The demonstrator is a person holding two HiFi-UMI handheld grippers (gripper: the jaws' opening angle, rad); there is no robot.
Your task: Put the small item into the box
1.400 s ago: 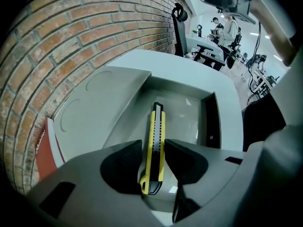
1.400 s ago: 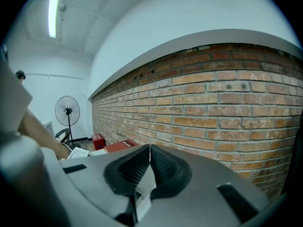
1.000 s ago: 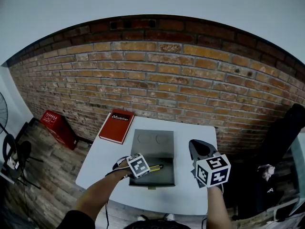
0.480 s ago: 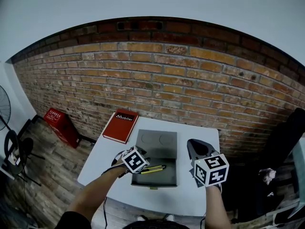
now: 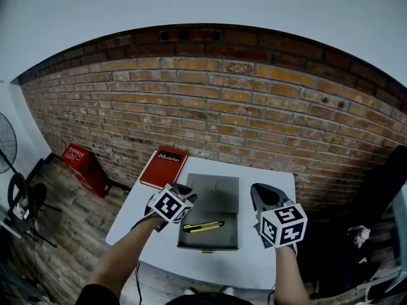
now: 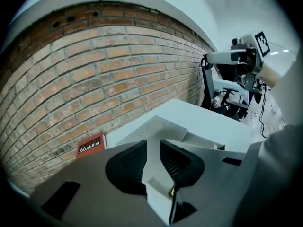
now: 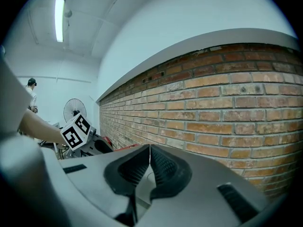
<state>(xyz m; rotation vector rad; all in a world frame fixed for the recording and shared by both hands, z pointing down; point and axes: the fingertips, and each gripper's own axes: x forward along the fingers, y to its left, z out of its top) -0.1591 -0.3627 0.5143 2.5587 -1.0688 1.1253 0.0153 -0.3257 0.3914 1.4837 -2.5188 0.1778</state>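
Red book (image 5: 163,168) lies beside box (image 5: 219,188), seemingly apart.

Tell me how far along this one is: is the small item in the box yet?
Done: the yellow utility knife lies inside the open grey box on the white table. In hand: nothing. The left gripper hangs above the box, its jaws just closing partway with nothing between them; the right gripper is shut and empty, off to the side. Left: nothing of the placing itself.
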